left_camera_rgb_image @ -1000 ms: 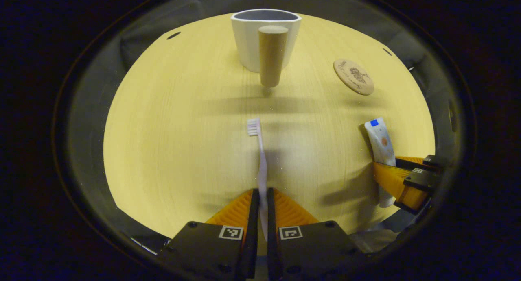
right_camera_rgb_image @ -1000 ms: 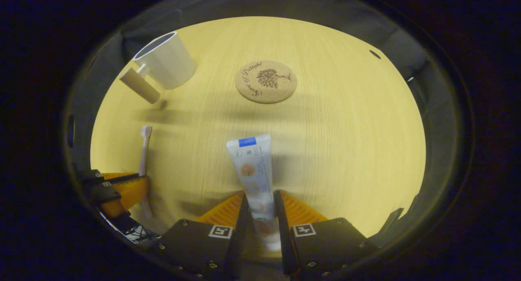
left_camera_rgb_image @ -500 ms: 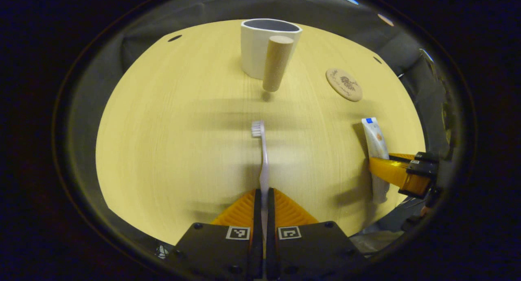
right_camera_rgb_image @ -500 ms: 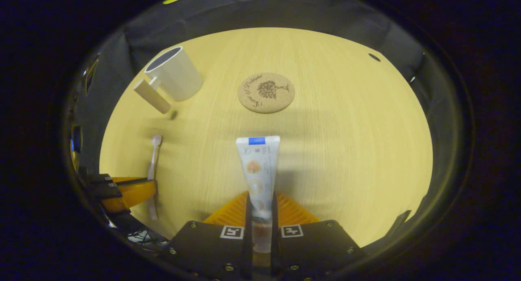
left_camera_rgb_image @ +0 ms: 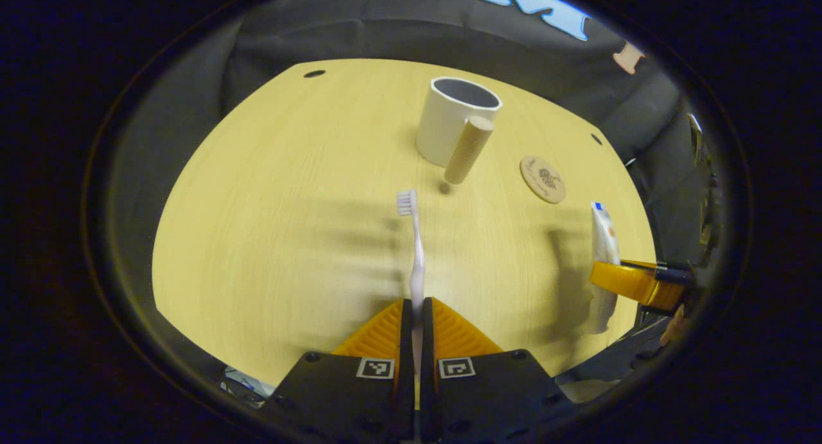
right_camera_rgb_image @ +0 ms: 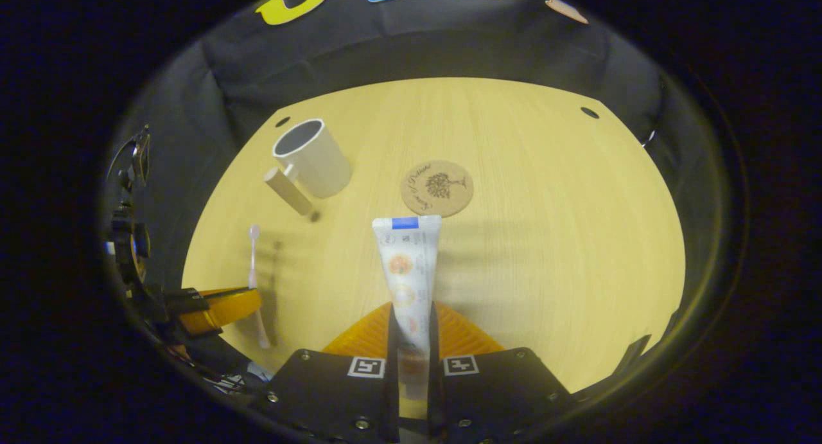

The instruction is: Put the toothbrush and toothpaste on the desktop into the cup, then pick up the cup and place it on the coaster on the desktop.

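My left gripper point(left_camera_rgb_image: 416, 315) is shut on a pale toothbrush point(left_camera_rgb_image: 415, 251), held above the wooden desktop point(left_camera_rgb_image: 276, 225) with its bristles pointing away. My right gripper point(right_camera_rgb_image: 411, 322) is shut on a white toothpaste tube point(right_camera_rgb_image: 407, 264) with a blue band at its far end, also lifted off the desktop. A white cup point(left_camera_rgb_image: 451, 126) with a wooden peg handle stands upright at the far side, seen too in the right gripper view point(right_camera_rgb_image: 314, 158). A round cork coaster point(right_camera_rgb_image: 437, 187) lies beyond the tube, right of the cup point(left_camera_rgb_image: 543, 178).
The other gripper shows at each view's edge: the right one with the tube point(left_camera_rgb_image: 632, 280), the left one with the toothbrush point(right_camera_rgb_image: 218, 306). Black cloth point(right_camera_rgb_image: 411, 52) hangs behind the desktop. Small holes point(right_camera_rgb_image: 588, 112) mark the far corners.
Both grippers rose and drew back with the toothbrush and the tube; cup and coaster now look smaller and farther. The right fingers closed tighter on the tube.
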